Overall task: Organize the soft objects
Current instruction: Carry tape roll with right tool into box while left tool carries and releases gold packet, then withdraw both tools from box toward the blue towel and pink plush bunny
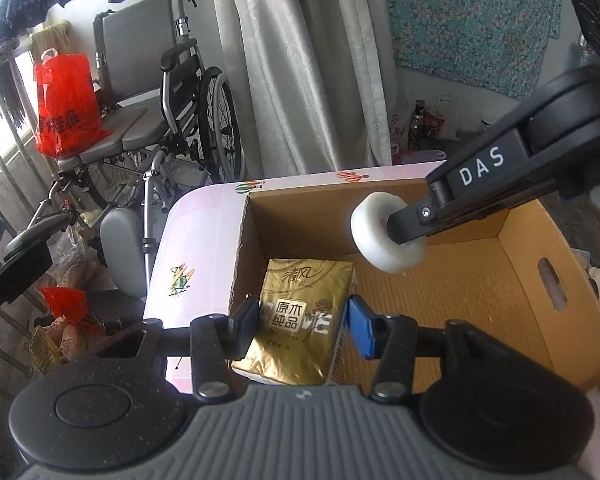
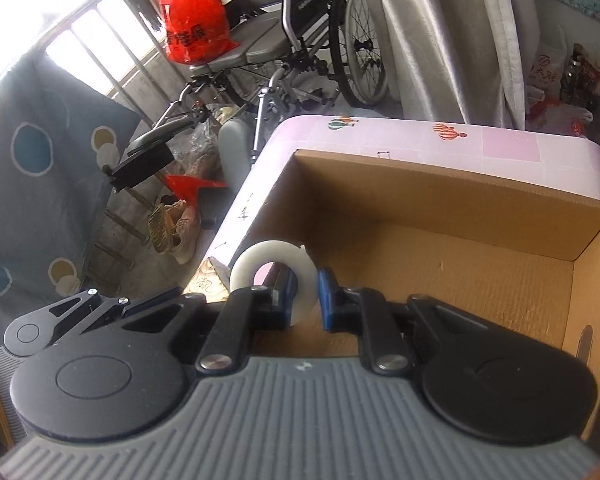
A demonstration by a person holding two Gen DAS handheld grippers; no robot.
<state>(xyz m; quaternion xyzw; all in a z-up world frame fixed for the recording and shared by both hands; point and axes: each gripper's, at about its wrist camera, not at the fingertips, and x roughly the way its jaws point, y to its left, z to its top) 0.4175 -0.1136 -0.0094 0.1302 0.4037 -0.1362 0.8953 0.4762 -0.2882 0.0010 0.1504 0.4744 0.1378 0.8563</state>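
The left gripper (image 1: 303, 322) has its two fingers closed against the sides of a gold tissue pack (image 1: 300, 320), one black pad on the pack's left edge and a blue pad on its right. The pack sits inside an open cardboard box (image 1: 532, 280), near the box's left wall, its far end toward the floor of the box and its near end raised between the fingers; whether it rests on the box floor cannot be told from the left wrist view.

The right gripper (image 2: 305, 294) is clamped on a white tape roll (image 2: 272, 272), one finger passed through the roll's hole and the other pressed on its outer face, so the roll's band is pinched between them. In the left wrist view the same roll (image 1: 388, 236) hangs in the air above the box interior, near the back wall and clear of the tissue pack.

The box stands on a pink table (image 2: 500, 140) printed with small balloon figures. Behind the table is a grey wheelchair (image 1: 160, 92) with a red plastic bag (image 1: 66, 108) on its seat, and a pale curtain (image 1: 300, 60) hangs beside it
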